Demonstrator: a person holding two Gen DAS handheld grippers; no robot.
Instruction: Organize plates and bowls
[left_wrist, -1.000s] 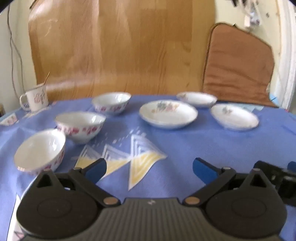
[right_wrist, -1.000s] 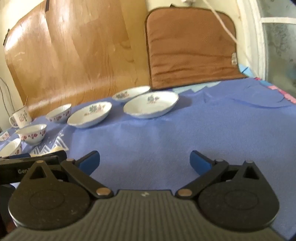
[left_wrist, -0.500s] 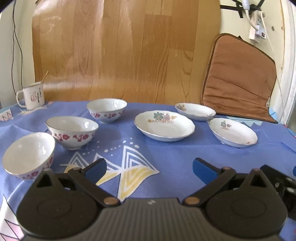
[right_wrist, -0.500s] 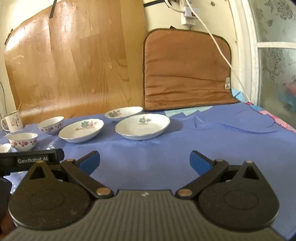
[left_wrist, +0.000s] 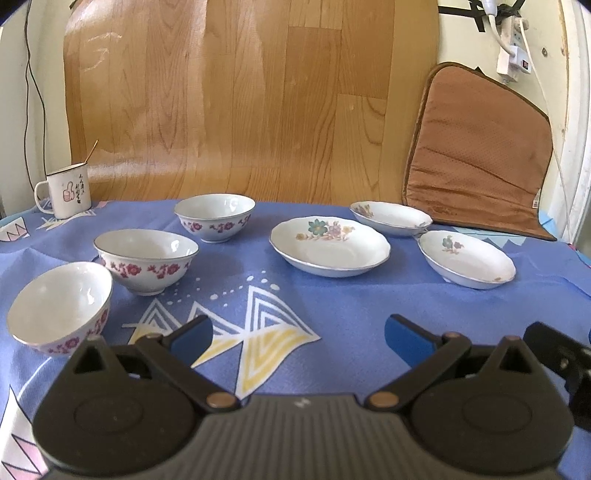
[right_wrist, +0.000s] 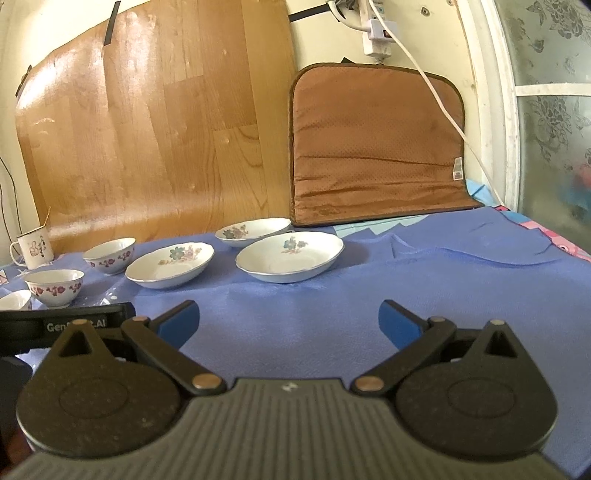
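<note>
Three white bowls with red flowers stand on the blue cloth at left: near (left_wrist: 61, 306), middle (left_wrist: 146, 260), far (left_wrist: 215, 217). Three shallow white flowered plates lie at right: centre (left_wrist: 330, 245), back (left_wrist: 390, 218), right (left_wrist: 467, 263). My left gripper (left_wrist: 298, 334) is open and empty, low over the cloth in front of them. My right gripper (right_wrist: 287, 321) is open and empty, facing the nearest plate (right_wrist: 290, 255), with the other plates (right_wrist: 170, 264) (right_wrist: 253, 230) and bowls (right_wrist: 109, 254) (right_wrist: 54, 287) to its left.
A white enamel mug (left_wrist: 68, 194) with a stick in it stands at the back left. A brown cushion (left_wrist: 476, 155) leans on the wall at back right, beside a wood-pattern sheet (left_wrist: 240, 99). A power strip and cable (right_wrist: 376, 33) hang above. The left gripper's body (right_wrist: 66, 323) shows beside my right gripper.
Both views have tilted up and steadied; the bowls and plates sit lower in frame. Both grippers stay open. No dish has moved.
</note>
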